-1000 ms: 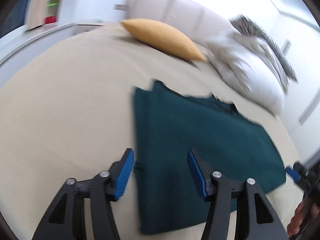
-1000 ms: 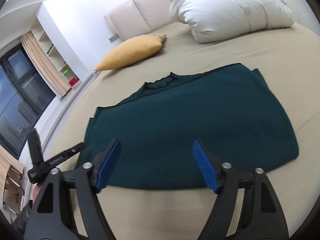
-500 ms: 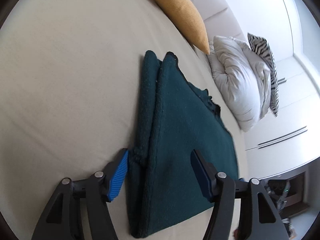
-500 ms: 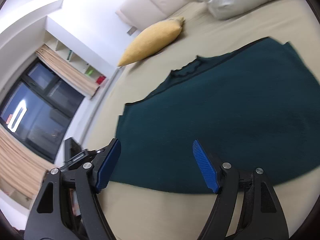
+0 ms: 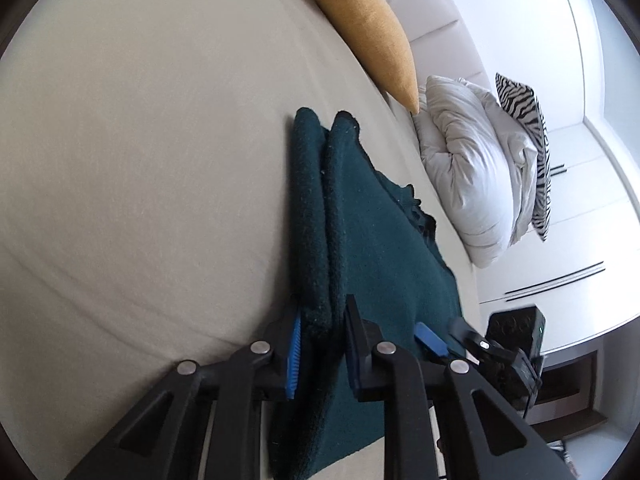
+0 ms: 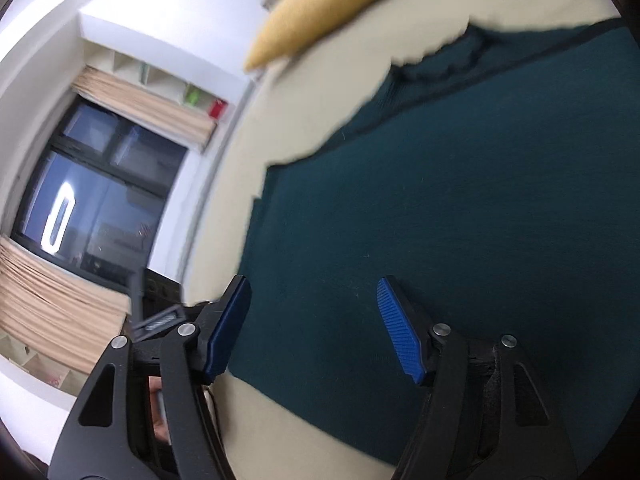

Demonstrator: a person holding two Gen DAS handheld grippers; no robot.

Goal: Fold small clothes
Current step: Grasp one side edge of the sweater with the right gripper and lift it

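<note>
Currently, status by item:
Garment: dark teal knitted garment (image 5: 384, 248) lies flat on the beige bed cover (image 5: 152, 152), partly doubled along its left edge.
Left tool: left gripper (image 5: 320, 340) has its blue pads closed onto the thick doubled edge of the garment, near the hem corner.
Right tool: right gripper (image 6: 316, 328) stands with its blue pads wide apart above the garment's near edge, gripping nothing.
Surroundings: mustard yellow cushion (image 5: 368, 36) and crumpled white duvet (image 5: 476, 172) lie near the headboard, well apart from the garment.
Risk 1: the knit is thick and loose; the left pads may catch only one layer, so the fold would open on lifting.
Risk 2: if only one side is lifted, the fabric would probably drag and skew across the cover.
Hidden: the garment's right side runs out of the right wrist view; its sleeves cannot be made out.
Unclear: the right wrist view is motion-blurred, so the neckline is possibly ribbed.
</note>
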